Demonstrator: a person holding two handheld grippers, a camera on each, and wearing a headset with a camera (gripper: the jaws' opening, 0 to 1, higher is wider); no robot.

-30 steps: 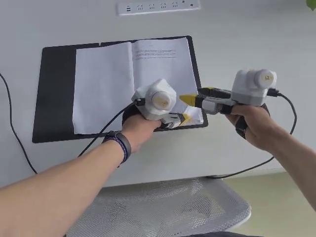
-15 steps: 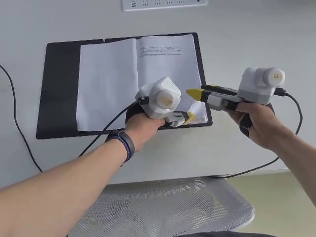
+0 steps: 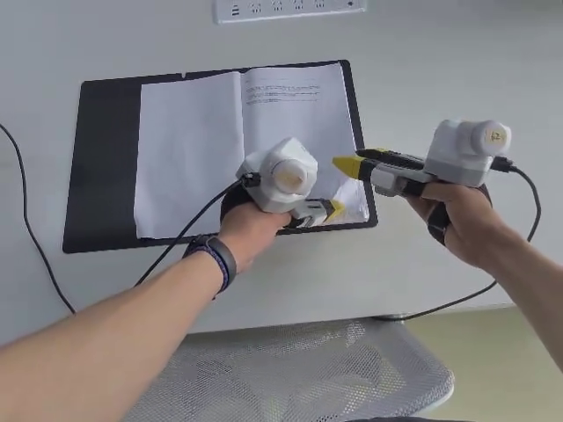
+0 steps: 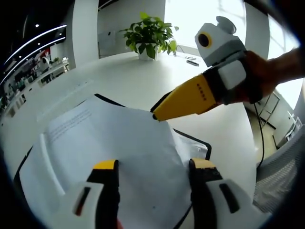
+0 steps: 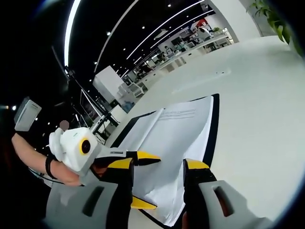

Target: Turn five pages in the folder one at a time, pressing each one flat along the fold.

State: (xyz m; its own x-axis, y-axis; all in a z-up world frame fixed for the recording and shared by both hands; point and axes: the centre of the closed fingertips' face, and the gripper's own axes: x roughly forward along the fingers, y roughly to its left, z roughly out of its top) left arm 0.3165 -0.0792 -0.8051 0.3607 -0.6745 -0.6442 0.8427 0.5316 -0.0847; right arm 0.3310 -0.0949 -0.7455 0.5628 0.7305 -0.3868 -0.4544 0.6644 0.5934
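Observation:
The black folder (image 3: 101,167) lies open on the white table, with white pages (image 3: 189,149) spread across both sides. The right page (image 4: 124,143) carries a few lines of print at its top. My left gripper (image 3: 332,211) hovers over that page's lower right corner, jaws open and wide apart (image 4: 155,164), with the page under them. My right gripper (image 3: 345,164) points in from the right just above the same corner, jaws open (image 5: 161,164) and nothing held. The page corner (image 3: 356,198) looks slightly raised.
A power strip (image 3: 290,7) sits on the wall side behind the folder. Cables trail at the left (image 3: 26,220) and right (image 3: 523,229). A mesh chair seat (image 3: 290,369) is below the table's front edge. A potted plant (image 4: 150,36) stands far across the table.
The head camera has shifted a little. Both grippers stay at the folder's lower right corner, with the right gripper's tip slightly higher over the page.

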